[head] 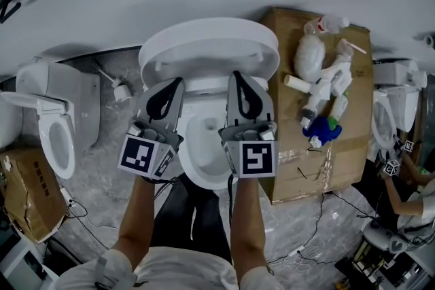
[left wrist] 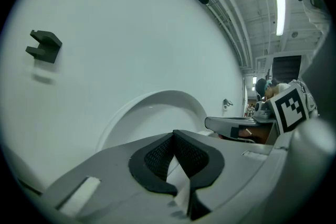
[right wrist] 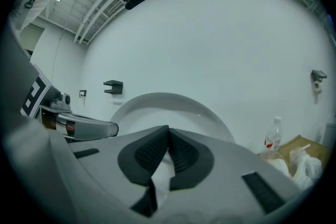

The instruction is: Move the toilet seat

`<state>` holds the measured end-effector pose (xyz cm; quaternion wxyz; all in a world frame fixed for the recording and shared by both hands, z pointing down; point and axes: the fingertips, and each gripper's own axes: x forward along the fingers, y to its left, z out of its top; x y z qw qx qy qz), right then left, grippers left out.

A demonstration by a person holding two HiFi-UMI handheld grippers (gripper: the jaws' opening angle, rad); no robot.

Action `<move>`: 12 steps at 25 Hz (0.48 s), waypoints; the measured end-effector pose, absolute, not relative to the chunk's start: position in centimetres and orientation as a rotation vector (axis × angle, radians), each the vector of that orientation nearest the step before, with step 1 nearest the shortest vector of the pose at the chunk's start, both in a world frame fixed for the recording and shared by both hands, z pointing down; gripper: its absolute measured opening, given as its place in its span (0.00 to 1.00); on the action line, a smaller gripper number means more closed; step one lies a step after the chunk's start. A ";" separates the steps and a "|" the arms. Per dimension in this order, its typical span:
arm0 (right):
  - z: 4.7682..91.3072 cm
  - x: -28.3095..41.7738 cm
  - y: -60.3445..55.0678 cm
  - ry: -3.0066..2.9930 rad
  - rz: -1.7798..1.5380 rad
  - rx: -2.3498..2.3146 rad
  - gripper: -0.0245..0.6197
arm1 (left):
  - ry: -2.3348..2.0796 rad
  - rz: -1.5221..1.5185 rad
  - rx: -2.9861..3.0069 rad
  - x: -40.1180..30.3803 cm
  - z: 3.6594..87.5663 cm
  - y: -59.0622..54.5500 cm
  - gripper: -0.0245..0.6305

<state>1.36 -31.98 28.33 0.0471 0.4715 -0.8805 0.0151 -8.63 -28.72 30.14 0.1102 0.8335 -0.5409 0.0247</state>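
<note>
Seat: toilet seat (head: pixel 208 44) stands raised at the back of the open bowl (head: pixel 204 158), leaning toward the wall; we cannot tell seat from lid in the white oval

Left fingers: left gripper (head: pixel 179 82) has its fingers pressed together with nothing between them

Right fingers: right gripper (head: pixel 236 75) is the same, fingers closed tip to tip and empty

Position: both grippers hover side by side over the bowl, tips pointing at the seat; whether either touches it we cannot tell

Bearing: the seat lies straight ahead of both sets of fingers and rises above them; each gripper view shows its white arch just beyond the tips

Axis: we judge the hinge line runs side to side across the back of the bowl, so the long axis runs up from it to the free rim

Nearer hand: neither clearly; left faces the left half, right the right half

Next move: we judge lowering it means reaching the top rim and drawing it toward us

Beside: cardboard box (head: pixel 353 85) with bottles on the floor, right of the bowl
</note>
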 end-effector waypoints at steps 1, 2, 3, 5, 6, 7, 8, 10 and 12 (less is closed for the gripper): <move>28.3 1.3 -32.1 -2.688 0.046 1.439 0.03 | -1.591 0.073 2.450 -8.6 30.2 -28.8 0.03; 28.4 1.3 -32.2 -2.690 0.048 1.441 0.03 | -1.593 0.074 2.450 -8.6 30.2 -28.9 0.03; 28.4 1.3 -32.3 -2.691 0.050 1.441 0.03 | -1.595 0.075 2.450 -8.7 30.2 -29.0 0.03; 28.4 1.1 -32.5 -2.696 0.053 1.436 0.03 | -1.602 0.073 2.452 -8.7 30.2 -29.2 0.03; 28.4 1.0 -32.7 -2.700 0.053 1.431 0.03 | -1.605 0.072 2.452 -8.8 30.2 -29.4 0.03; 28.4 0.8 -32.8 -2.703 0.052 1.426 0.03 | -1.607 0.072 2.452 -8.8 30.2 -29.5 0.03; 28.4 0.6 -32.9 -2.705 0.050 1.421 0.03 | -1.607 0.072 2.453 -8.8 30.2 -29.6 0.03; 28.4 0.1 -33.1 -2.712 0.044 1.414 0.03 | -1.609 0.072 2.452 -8.9 30.3 -29.8 0.03; 28.3 -0.2 -33.2 -2.721 0.046 1.413 0.03 | -1.611 0.072 2.451 -9.0 30.3 -29.9 0.03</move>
